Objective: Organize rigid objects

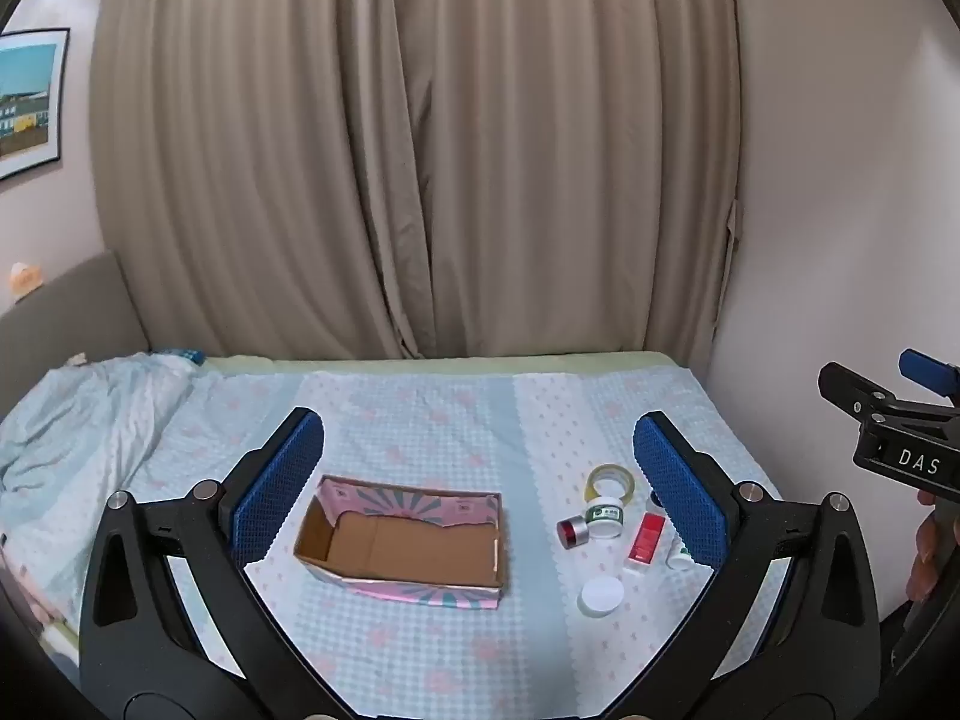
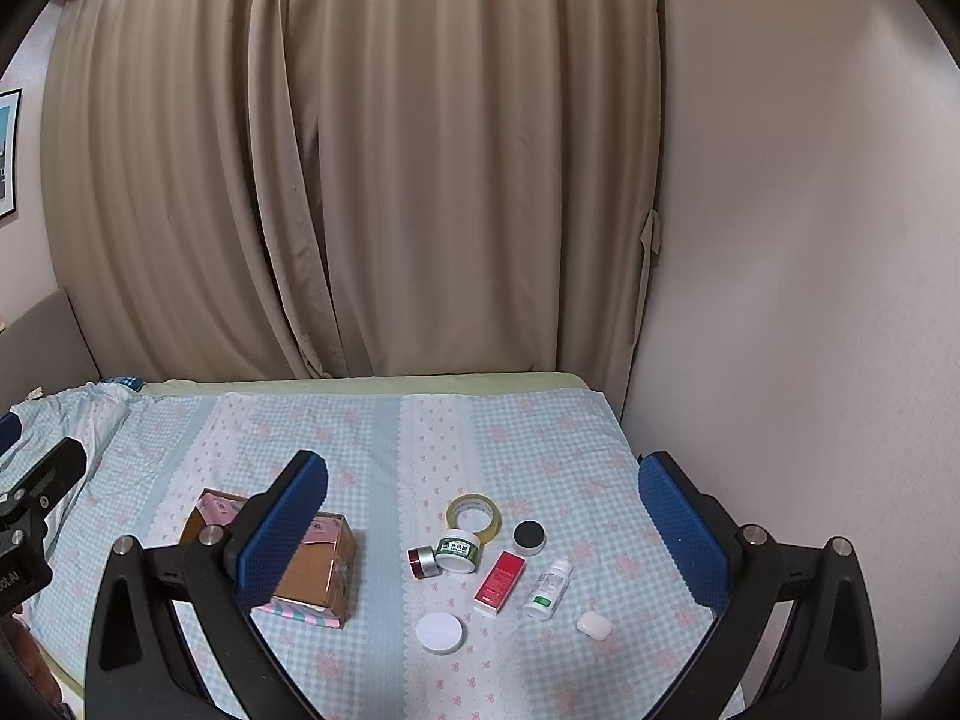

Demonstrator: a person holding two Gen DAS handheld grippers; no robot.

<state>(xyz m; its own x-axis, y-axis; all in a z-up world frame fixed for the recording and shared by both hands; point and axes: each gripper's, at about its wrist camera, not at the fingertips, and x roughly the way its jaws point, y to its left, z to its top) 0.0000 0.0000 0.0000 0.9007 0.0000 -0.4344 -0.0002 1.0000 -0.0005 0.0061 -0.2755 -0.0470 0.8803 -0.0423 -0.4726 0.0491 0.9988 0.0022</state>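
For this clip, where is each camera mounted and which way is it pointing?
Left wrist: on the left gripper, above the bed, facing the curtain; centred on the open cardboard box; the right gripper shows at its right edge.
Right wrist: on the right gripper, same heading; centred on the tape roll and jars.
Shared: box, tape roll, red box, bedsheet.

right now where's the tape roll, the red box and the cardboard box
tape roll (image 2: 473, 517): right wrist view, on the yellowish ring's near rim
red box (image 2: 499, 583): right wrist view, on the middle of its red top face
cardboard box (image 1: 396, 546): left wrist view, on its bare brown inner floor
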